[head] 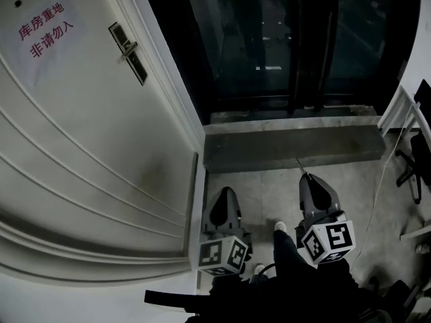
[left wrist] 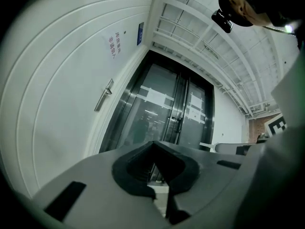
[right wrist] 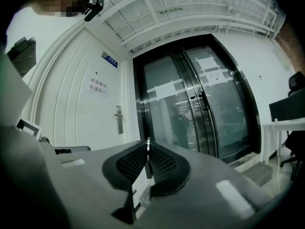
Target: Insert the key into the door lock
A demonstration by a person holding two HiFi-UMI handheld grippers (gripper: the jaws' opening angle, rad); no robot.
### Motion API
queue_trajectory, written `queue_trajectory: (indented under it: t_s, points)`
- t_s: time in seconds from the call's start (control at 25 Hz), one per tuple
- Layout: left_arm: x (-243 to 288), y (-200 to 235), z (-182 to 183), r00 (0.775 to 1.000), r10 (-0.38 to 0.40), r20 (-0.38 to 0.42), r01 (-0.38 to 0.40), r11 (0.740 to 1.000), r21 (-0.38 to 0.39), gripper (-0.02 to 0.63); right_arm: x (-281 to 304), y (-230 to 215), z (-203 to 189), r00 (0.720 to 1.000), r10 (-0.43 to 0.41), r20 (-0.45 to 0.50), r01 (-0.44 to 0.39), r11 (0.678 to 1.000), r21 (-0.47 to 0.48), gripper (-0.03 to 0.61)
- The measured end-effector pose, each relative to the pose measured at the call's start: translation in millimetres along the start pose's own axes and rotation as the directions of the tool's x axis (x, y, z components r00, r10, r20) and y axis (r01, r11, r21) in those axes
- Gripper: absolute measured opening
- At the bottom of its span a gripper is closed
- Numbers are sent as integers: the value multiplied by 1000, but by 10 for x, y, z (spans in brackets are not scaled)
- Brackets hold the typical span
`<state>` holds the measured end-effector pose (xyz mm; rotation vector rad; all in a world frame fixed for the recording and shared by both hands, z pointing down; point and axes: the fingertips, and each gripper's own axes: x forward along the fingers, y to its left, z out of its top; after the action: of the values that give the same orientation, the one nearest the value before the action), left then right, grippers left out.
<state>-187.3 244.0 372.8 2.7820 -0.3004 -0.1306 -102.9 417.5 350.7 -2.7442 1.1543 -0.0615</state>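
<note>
My right tool [right wrist: 148,160] pinches the key [right wrist: 148,149] edge-on between its pads. My left tool [left wrist: 153,149] is closed on nothing. I judge this the approach: the door lock [right wrist: 118,119] sits on the white door [head: 81,147], well apart, up to my left. Next I must lift and aim the key there. Grey floor [head: 266,188] lies below, with dark glass doors [head: 269,39] ahead.

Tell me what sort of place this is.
Probably an entrance hall in an office or commercial building: a white door with a posted sign and lever handle, tall dark glass doors beside it, and a desk with an office chair to the right.
</note>
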Motion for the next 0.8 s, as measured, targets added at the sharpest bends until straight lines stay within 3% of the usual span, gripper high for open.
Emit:
queue_trajectory:
  t_s: [0.44, 0.64, 0.8]
  points:
    - [1761, 443, 276, 982, 167, 92, -170, 985, 19, 2, 2007, -468, 209, 974, 224, -17, -224, 972, -68, 12]
    - [2268, 668, 371, 954, 267, 137, -269, 963, -3, 2, 2766, -525, 262, 941, 334, -51, -337, 938, -77, 12]
    - [2380, 936, 346, 927, 348, 137, -351, 936, -5, 2, 3191, -414, 156, 897, 439, -61, -442, 895, -59, 12]
